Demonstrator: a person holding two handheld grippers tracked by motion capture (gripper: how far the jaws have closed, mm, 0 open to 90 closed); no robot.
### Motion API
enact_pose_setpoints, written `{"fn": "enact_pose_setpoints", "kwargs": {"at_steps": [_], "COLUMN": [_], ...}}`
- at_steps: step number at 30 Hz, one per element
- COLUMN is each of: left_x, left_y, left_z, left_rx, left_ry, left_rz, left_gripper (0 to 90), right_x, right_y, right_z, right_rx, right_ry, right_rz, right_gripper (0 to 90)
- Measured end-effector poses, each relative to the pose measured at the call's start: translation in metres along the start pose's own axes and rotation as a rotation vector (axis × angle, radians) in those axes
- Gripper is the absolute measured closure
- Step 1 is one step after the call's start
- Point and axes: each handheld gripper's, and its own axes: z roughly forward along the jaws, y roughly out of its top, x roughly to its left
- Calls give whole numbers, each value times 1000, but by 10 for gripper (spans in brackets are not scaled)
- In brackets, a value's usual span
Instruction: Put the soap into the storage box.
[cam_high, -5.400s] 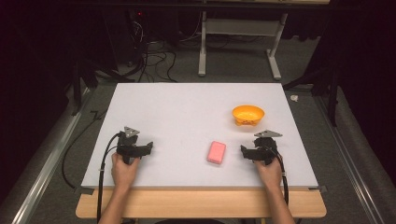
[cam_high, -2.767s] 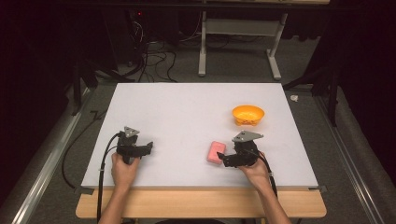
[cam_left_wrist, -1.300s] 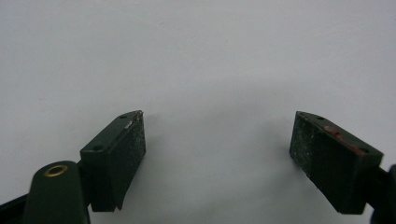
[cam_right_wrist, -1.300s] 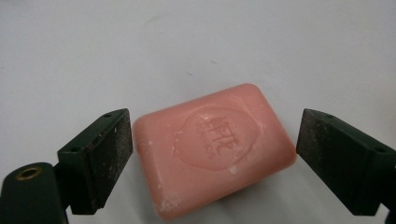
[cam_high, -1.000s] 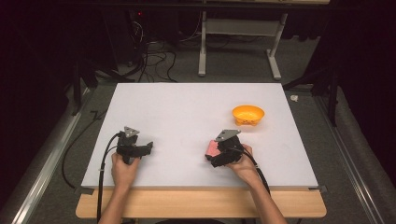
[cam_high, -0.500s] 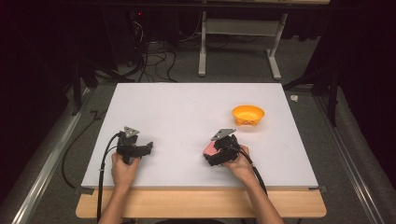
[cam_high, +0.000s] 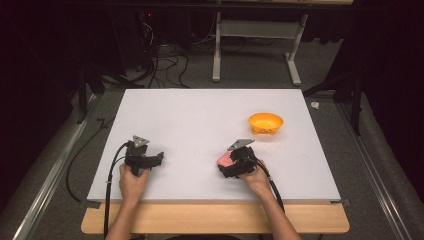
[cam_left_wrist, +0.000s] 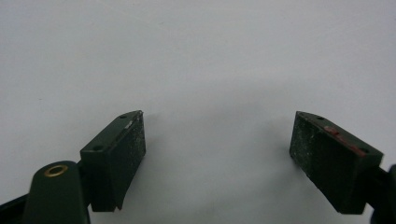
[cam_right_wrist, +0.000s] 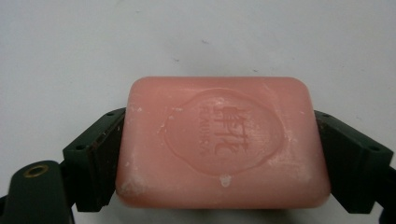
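A pink bar of soap (cam_right_wrist: 219, 140) with an embossed stamp lies on the white table (cam_high: 200, 115) at the front, right of the middle. My right gripper (cam_right_wrist: 219, 156) has one black jaw pressed against each short end of the bar. From the high view, the soap (cam_high: 225, 159) peeks out at the tip of that gripper (cam_high: 227, 166), which points left. My left gripper (cam_high: 158, 158) rests at the front left. In its own view, the left gripper (cam_left_wrist: 217, 140) stands wide open over bare table.
An empty orange bowl (cam_high: 266, 122) stands behind and to the right of the soap. Black cables trail from both grippers over the table's front edge. Beyond the table are a dark floor, cables and a desk frame (cam_high: 255, 55).
My right gripper has moved left from the table's right side to the soap and closed its jaws around it. The left gripper has stayed still.
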Motion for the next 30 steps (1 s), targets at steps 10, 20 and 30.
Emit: {"fn": "enact_pose_setpoints", "kwargs": {"at_steps": [10, 20, 30], "left_x": [0, 0, 0], "left_y": [0, 0, 0], "left_z": [0, 0, 0], "left_rx": [0, 0, 0], "left_ry": [0, 1, 0], "left_rz": [0, 0, 1], "left_gripper": [187, 187, 187], "right_x": [3, -3, -12], "right_y": [2, 1, -4], "right_z": [-3, -16, -30], "right_rx": [0, -28, -34], "right_ry": [1, 20, 18], "right_rz": [29, 97, 162], "right_gripper": [136, 136, 136]}}
